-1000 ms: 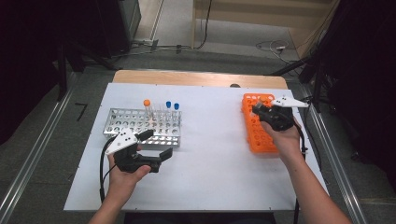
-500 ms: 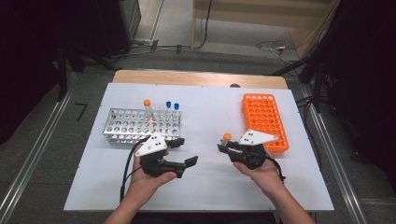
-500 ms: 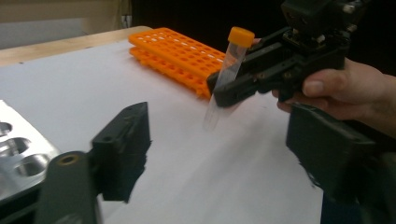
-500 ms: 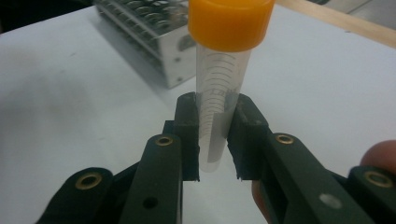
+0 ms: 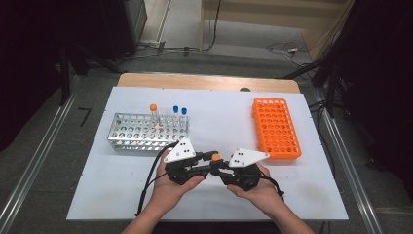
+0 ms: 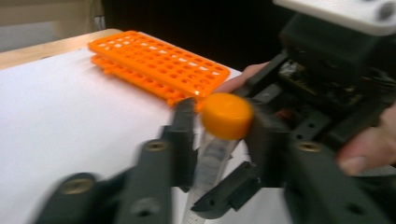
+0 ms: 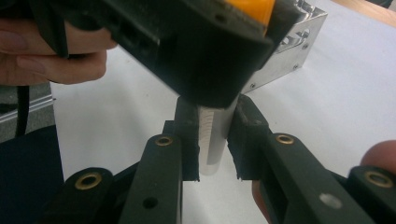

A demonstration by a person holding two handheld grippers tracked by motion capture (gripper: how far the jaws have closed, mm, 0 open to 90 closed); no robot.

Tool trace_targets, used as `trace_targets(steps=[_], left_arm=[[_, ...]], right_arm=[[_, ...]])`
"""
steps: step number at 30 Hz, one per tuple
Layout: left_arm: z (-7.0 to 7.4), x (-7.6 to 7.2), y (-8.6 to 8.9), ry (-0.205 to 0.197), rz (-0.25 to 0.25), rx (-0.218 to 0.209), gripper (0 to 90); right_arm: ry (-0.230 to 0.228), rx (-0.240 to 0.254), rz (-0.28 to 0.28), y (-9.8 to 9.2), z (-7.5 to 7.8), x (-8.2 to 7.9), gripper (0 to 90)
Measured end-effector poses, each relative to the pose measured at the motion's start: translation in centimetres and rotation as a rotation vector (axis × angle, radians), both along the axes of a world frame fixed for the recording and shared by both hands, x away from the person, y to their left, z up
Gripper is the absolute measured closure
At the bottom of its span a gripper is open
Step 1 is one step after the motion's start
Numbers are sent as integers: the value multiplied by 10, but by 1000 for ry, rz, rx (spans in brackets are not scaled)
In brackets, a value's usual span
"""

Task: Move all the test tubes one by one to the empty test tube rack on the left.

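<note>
A clear test tube point(image 6: 211, 163) with an orange cap point(image 5: 215, 157) is held upright between my two grippers, near the table's front middle. My right gripper point(image 7: 214, 154) is shut on the tube's lower part point(image 7: 211, 135). My left gripper point(image 6: 219, 140) has just been closing, and its jaws now clamp the tube right under the cap point(image 6: 227, 115). In the high view the left gripper point(image 5: 199, 168) and the right gripper point(image 5: 225, 170) meet tip to tip. The left gripper's body point(image 7: 187, 46) hides the top of the tube in the right gripper view.
A metal rack point(image 5: 141, 132) stands at the left with one orange-capped tube point(image 5: 153, 108) and two blue-capped tubes point(image 5: 179, 110). An orange rack point(image 5: 275, 126) lies at the right. The white mat point(image 5: 219, 117) lies between the racks.
Both hands have come together at the front middle. The right one carried the orange-capped tube over from the orange rack. The left jaws went from wide open to closed on it.
</note>
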State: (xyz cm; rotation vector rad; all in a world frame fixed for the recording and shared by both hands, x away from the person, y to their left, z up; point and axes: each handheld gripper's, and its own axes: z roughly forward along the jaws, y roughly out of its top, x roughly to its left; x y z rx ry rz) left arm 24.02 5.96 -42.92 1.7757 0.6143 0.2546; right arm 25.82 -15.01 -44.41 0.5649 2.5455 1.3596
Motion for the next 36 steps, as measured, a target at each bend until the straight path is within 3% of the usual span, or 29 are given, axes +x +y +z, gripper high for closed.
trace_targets(steps=[4,8,11,15,22,29,36], left_arm=[[1,-1,4,-14,7,4,705],[8,-1,22,-25,59,-16,706],[12,0,44,-31,119,-27,706],[16,4,79,-36,207,-34,706],[23,14,130,-49,331,-48,707],[37,35,164,-65,427,-63,707],[37,63,180,-77,517,-79,708]], right_arm=[[-4,11,5,0,-1,-2,716],[-12,13,1,-9,-2,-4,542],[-9,42,-16,-28,-5,-3,421],[-9,73,-86,-60,-10,-2,309],[9,82,-163,-109,-15,0,101],[19,75,-231,-139,-19,-2,44],[22,96,-271,-161,-21,-4,45]])
